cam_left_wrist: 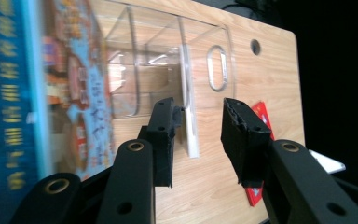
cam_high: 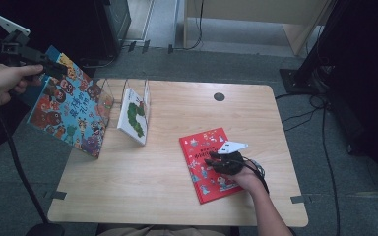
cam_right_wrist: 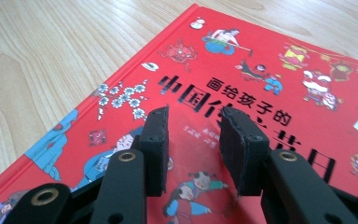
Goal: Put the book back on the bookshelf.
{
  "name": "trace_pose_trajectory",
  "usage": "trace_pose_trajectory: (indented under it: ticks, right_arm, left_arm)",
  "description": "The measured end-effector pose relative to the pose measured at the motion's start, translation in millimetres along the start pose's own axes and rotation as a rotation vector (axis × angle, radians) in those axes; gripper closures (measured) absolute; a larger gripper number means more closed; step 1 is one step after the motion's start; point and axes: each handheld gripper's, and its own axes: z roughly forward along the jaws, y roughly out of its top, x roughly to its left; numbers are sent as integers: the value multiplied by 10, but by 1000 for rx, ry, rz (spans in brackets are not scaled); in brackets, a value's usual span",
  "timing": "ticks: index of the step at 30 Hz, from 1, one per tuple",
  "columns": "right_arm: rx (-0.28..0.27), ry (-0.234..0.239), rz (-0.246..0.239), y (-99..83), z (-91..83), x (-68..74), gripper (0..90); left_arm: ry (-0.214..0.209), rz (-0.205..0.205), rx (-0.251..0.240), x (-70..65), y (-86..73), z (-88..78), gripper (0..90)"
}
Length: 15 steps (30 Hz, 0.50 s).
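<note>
Books lie about our wooden table [cam_high: 167, 187], largest first: the blue picture book [cam_high: 71, 110] leans at nine o'clock against the clear rack [cam_high: 128, 93]; the red book [cam_high: 209, 164] lies flat at four o'clock. Our left gripper [cam_left_wrist: 198, 135], beside the blue book, has parted jaws with nothing between. Our right gripper [cam_right_wrist: 193, 149] hovers over the red cover, jaws apart, empty.

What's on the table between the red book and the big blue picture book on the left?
In the high view, a clear acrylic book rack holding a white caterpillar book stands between the red book and the blue picture book; otherwise bare wood.
</note>
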Motion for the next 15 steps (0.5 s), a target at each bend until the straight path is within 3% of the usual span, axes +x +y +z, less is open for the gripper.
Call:
trace_pose_trajectory:
  ticks: [2, 6, 15]
  right_arm:
    - [-2, -4, -1, -7, -8, -12, 618]
    - [0, -4, 2, -8, -14, -19, 598]
    - [14, -20, 22, -9, -38, -65, 499]
  left_arm:
    - [14, 19, 5, -67, -36, 29, 629]
    - [-26, 40, -3, -145, -90, 81, 620]
    - [-60, 95, 13, -273, -277, 305, 598]
